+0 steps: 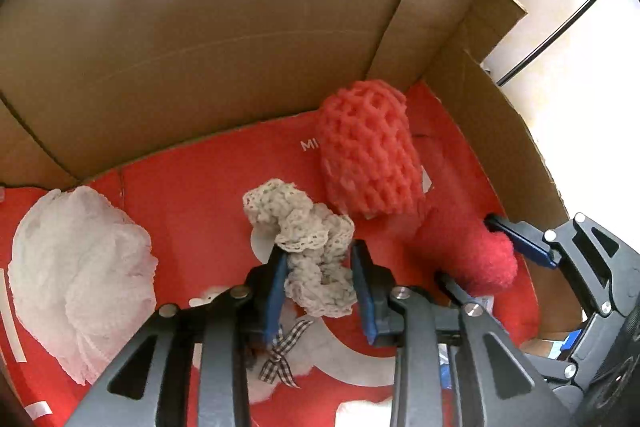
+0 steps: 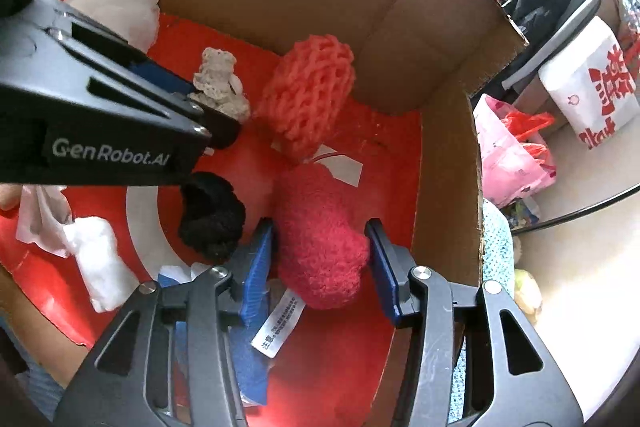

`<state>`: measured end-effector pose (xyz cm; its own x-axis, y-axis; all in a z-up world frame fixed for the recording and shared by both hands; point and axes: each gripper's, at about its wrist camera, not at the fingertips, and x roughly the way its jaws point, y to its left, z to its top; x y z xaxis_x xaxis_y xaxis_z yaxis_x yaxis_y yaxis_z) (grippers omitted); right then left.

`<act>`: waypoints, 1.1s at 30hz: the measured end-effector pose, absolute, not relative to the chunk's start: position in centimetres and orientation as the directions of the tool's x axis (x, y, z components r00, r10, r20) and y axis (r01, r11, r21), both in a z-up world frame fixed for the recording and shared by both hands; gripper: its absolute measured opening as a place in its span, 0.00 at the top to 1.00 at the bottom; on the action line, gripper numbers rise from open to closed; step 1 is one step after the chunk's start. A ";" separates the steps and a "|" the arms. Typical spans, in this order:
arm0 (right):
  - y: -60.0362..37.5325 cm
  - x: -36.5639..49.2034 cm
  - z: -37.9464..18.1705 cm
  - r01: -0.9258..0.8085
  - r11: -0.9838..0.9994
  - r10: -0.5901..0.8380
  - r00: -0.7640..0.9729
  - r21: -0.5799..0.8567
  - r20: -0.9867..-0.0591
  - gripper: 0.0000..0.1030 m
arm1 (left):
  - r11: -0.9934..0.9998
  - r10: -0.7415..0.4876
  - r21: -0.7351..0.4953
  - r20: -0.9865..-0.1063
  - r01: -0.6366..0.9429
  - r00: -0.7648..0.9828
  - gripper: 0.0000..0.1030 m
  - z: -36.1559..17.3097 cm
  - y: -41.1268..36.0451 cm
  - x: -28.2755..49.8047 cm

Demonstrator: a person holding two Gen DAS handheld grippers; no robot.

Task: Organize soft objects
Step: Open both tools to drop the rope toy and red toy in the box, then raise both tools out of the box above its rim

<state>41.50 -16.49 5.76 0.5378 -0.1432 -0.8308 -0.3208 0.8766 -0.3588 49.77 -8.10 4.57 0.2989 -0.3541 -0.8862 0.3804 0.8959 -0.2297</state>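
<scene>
Both grippers reach into a cardboard box [image 1: 200, 47] with a red floor. My left gripper [image 1: 320, 279] has its jaws on either side of a beige lace scrunchie [image 1: 308, 239], apparently clamped on it; the scrunchie also shows in the right wrist view [image 2: 220, 83]. My right gripper [image 2: 320, 259] straddles a fuzzy red soft item [image 2: 320, 235] with a white label, jaws close to its sides but still apart. That red item shows in the left wrist view [image 1: 476, 255]. A coral foam net sleeve [image 1: 368, 155] stands near the back corner.
A white mesh puff [image 1: 80, 267] lies at the left of the box floor. A black fuzzy scrunchie [image 2: 212, 215] and white tissue-like pieces [image 2: 100, 267] lie near the front. A gingham bow [image 1: 284, 351] lies under my left gripper. Bags [image 2: 512, 155] stand outside the box wall [image 2: 448, 167].
</scene>
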 end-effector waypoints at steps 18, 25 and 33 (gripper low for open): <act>-16.4 39.5 8.9 -0.292 0.897 -0.104 0.592 -0.332 -0.799 0.48 | 0.903 -0.372 -0.232 -0.844 0.361 0.387 0.29 7.0 -4.8 47.1; -17.0 37.4 11.5 -0.274 0.918 -0.060 0.619 -0.287 -0.783 0.40 | 0.924 -0.346 -0.212 -0.821 0.319 0.455 0.17 9.7 -2.8 43.9; -18.1 33.6 14.9 -0.266 0.939 0.017 0.671 -0.219 -0.741 0.28 | 0.945 -0.306 -0.166 -0.760 0.284 0.573 0.03 14.0 -0.7 37.7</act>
